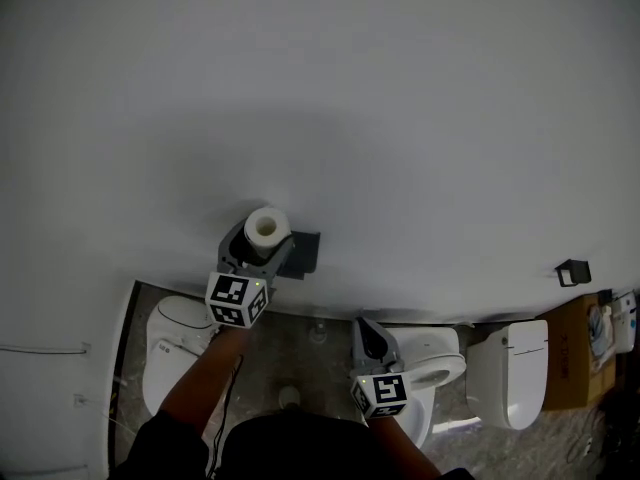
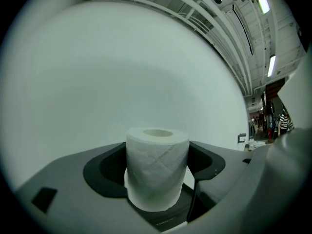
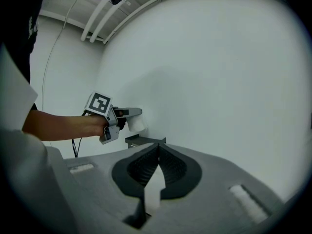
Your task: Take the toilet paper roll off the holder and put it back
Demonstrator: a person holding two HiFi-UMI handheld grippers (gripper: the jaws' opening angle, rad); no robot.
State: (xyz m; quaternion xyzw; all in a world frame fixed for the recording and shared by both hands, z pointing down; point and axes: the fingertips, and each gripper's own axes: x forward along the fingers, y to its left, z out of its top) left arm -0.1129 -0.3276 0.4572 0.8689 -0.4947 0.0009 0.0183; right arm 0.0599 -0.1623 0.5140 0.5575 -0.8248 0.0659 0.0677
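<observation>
Two cubes with black-and-white square markers carry the only print in sight, one on each gripper; no words can be read anywhere. The left gripper [image 1: 262,240] has its fingers [image 2: 105,172] spread wide and pressed on the sides of the roll [image 2: 157,167]. The roll stands upright between them, core hole on top. It is off the dark holder [image 1: 302,253] on the white wall [image 1: 330,98]. From the right gripper's view it hangs just above the holder, and the two do not touch.

The right gripper [image 3: 158,152] is held lower and to the right, well apart from the roll. Its fingers [image 3: 170,165] are pressed together with nothing between them.

Three white toilets [image 1: 172,348] stand along the foot of the wall. At the far right sits a cardboard box [image 1: 572,358]; white things lie beside it, too small to make out.
</observation>
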